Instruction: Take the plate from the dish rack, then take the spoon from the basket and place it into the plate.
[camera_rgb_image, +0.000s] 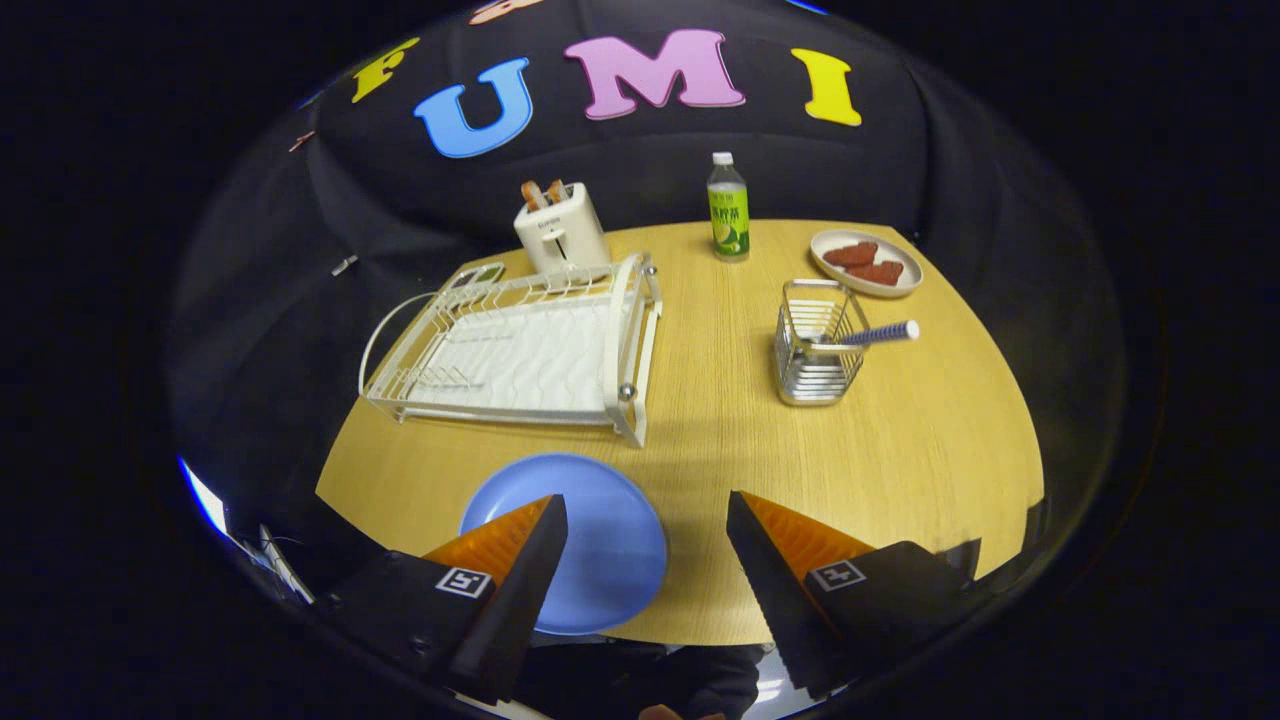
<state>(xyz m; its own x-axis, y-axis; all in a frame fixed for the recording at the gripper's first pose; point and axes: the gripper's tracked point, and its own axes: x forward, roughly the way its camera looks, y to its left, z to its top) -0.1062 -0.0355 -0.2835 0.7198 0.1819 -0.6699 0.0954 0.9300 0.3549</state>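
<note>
The round wooden surface (900, 440) carries everything. The white dish rack (520, 345) stands empty on it, beside a toaster (560, 232) holding toast. The blue plate (600, 540) already lies flat on the surface near the rack's front corner, partly under the left finger of the tongs (647, 520), so the first part of the task looks done. The tongs are spread wide with nothing between them, hovering above the surface.

Beyond the fingers, well apart from the plate, stands the wire basket (815, 355), with a green-labelled bottle (728, 208) and a small dish of reddish food (866, 262) behind it. The spoon (865, 337) leans in the basket, its striped handle sticking out over the rim toward the small dish.

The spoon is probably light and rigid (its handle likely smooth and apt to slip or swing). That exposed handle seems the sensible grip, taken near the basket's rim and lifted clear before the wire can snag the bowl end.
</note>
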